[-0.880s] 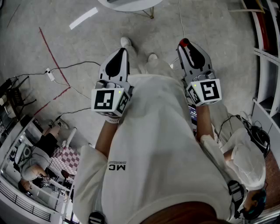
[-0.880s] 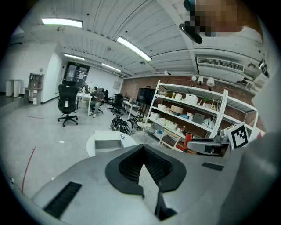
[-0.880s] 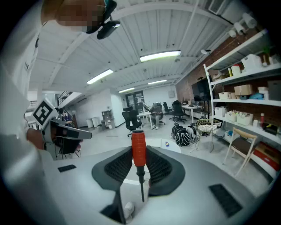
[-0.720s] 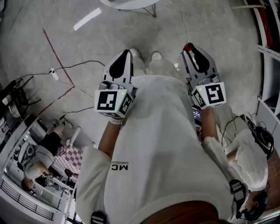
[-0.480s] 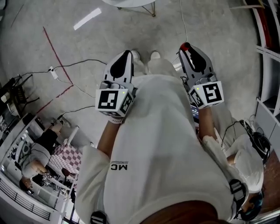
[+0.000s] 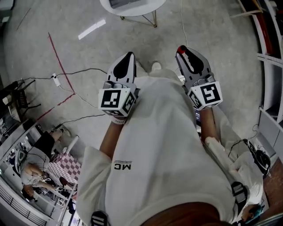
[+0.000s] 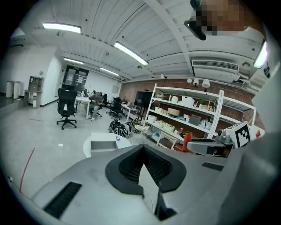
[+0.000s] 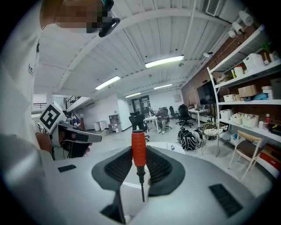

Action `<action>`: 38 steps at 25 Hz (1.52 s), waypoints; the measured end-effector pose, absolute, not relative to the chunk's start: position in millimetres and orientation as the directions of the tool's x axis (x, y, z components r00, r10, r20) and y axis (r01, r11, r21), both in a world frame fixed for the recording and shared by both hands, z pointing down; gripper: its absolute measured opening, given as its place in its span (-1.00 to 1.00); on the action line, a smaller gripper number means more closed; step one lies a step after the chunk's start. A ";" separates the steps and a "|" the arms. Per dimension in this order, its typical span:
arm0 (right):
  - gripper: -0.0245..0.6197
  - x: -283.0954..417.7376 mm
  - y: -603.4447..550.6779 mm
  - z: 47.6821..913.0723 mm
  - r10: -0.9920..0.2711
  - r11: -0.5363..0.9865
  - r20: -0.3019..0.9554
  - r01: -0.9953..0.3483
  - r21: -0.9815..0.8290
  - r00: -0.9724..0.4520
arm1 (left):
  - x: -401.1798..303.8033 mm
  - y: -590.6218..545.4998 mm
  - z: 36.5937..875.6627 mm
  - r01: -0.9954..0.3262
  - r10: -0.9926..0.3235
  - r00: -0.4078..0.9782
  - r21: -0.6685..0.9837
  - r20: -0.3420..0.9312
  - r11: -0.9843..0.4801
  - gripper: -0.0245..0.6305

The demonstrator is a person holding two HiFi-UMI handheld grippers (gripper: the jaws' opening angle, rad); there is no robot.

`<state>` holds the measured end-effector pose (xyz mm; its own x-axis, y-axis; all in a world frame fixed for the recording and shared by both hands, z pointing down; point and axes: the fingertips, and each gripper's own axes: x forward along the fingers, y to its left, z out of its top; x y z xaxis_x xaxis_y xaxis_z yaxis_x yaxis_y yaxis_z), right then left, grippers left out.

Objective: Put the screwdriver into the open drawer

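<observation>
My right gripper [image 6: 184, 51] is shut on the screwdriver [image 8: 138, 150]. Its red handle stands between the black pads, and the thin metal shaft [image 8: 141, 186] points back toward the camera. The red handle [image 6: 181, 48] pokes out at the jaw tips in the head view and also shows at the right of the left gripper view as the screwdriver [image 7: 187, 141]. My left gripper [image 6: 128, 56] is shut with nothing in it; its pads [image 7: 131, 166] meet at the tip. Both grippers are held in front of the person's white shirt, above the floor. No drawer is in view.
A round white table [image 6: 132, 5] stands ahead on the grey floor. Cables and a power strip [image 6: 55, 78] lie at the left by a red floor line. White shelving [image 7: 184, 115] with boxes runs along the right. Office chairs [image 7: 66, 107] stand far back.
The head view has shifted, so more of the white table shows at the top. Both grippers sit slightly higher in the picture. The right gripper still holds the screwdriver.
</observation>
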<state>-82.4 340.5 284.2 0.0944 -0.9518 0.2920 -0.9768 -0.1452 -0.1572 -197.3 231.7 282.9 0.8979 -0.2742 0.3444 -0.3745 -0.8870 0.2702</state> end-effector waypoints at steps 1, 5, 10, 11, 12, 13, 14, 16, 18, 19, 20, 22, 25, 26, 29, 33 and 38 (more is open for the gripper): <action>-0.45 -81.4 341.9 283.8 -0.952 -0.139 0.293 -0.978 -0.152 0.090 | -193.7 235.4 283.1 -0.370 -0.269 0.899 0.269 0.345 -0.889 -0.90; -0.45 -67.7 343.8 285.1 -0.956 -0.128 0.281 -0.979 -0.157 0.080 | -172.5 244.0 282.3 -0.363 -0.267 0.901 0.254 0.342 -0.897 -0.90; -0.45 -63.2 329.4 269.2 -0.967 -0.074 0.254 -0.985 -0.154 0.032 | -160.9 237.3 276.3 -0.372 -0.271 0.893 0.251 0.359 -0.894 -0.90; -0.45 -63.2 324.7 267.7 -0.967 -0.060 0.254 -0.988 -0.145 0.022 | -159.9 235.1 278.2 -0.376 -0.271 0.890 0.254 0.366 -0.891 -0.90; -0.45 -62.2 319.1 267.9 -0.966 -0.051 0.258 -0.990 -0.133 0.015 | -158.3 231.9 281.6 -0.379 -0.270 0.887 0.258 0.373 -0.889 -0.90; -0.45 -59.7 312.7 269.4 -0.964 -0.044 0.264 -0.992 -0.120 0.010 | -155.5 227.6 285.8 -0.382 -0.270 0.885 0.261 0.379 -0.886 -0.90; -0.45 -55.5 305.6 271.8 -0.962 -0.037 0.272 -0.993 -0.111 0.006 | -151.2 222.2 290.0 -0.385 -0.271 0.883 0.265 0.382 -0.884 -0.90; -0.45 -41.5 288.5 276.3 -0.958 -0.022 0.286 -0.995 -0.100 -0.007 | -136.7 207.1 297.3 -0.392 -0.275 0.883 0.275 0.380 -0.878 -0.90; -0.45 -20.1 268.5 277.6 -0.954 0.000 0.300 -0.997 -0.083 -0.025 | -114.6 187.6 302.8 -0.407 -0.290 0.881 0.286 0.374 -0.867 -0.90; -0.45 -9.2 259.2 277.0 -0.951 0.015 0.307 -0.997 -0.080 -0.039 | -103.0 178.3 304.4 -0.417 -0.298 0.878 0.292 0.375 -0.861 -0.90; -0.45 0.6 250.6 275.7 -0.948 0.031 0.314 -0.996 -0.081 -0.055 | -91.9 169.4 304.5 -0.426 -0.306 0.875 0.297 0.375 -0.854 -0.90; -0.45 18.8 229.0 272.5 -0.942 0.068 0.323 -0.995 -0.079 -0.090 | -70.1 147.4 301.7 -0.442 -0.323 0.872 0.309 0.368 -0.842 -0.90; -0.45 38.2 186.3 272.8 -0.926 0.127 0.345 -0.987 -0.104 -0.155 | -44.1 106.0 300.8 -0.473 -0.354 0.864 0.331 0.359 -0.817 -0.90; -0.45 40.9 174.2 272.3 -0.918 0.155 0.346 -0.978 -0.140 -0.195 | -37.7 95.0 300.7 -0.483 -0.363 0.860 0.341 0.359 -0.806 -0.90; -0.45 52.6 142.8 264.7 -0.902 0.226 0.329 -0.955 -0.190 -0.279 | -18.1 66.6 293.5 -0.506 -0.393 0.851 0.344 0.347 -0.791 -0.90; -0.45 74.9 111.7 264.5 -0.878 0.285 0.335 -0.936 -0.207 -0.341 | -2.6 41.9 282.5 -0.556 -0.461 0.826 0.334 0.325 -0.761 -0.90; -0.45 78.6 69.4 269.8 -0.832 0.379 0.356 -0.904 -0.196 -0.426 | -10.8 12.9 289.9 -0.630 -0.533 0.774 0.341 0.341 -0.697 -0.90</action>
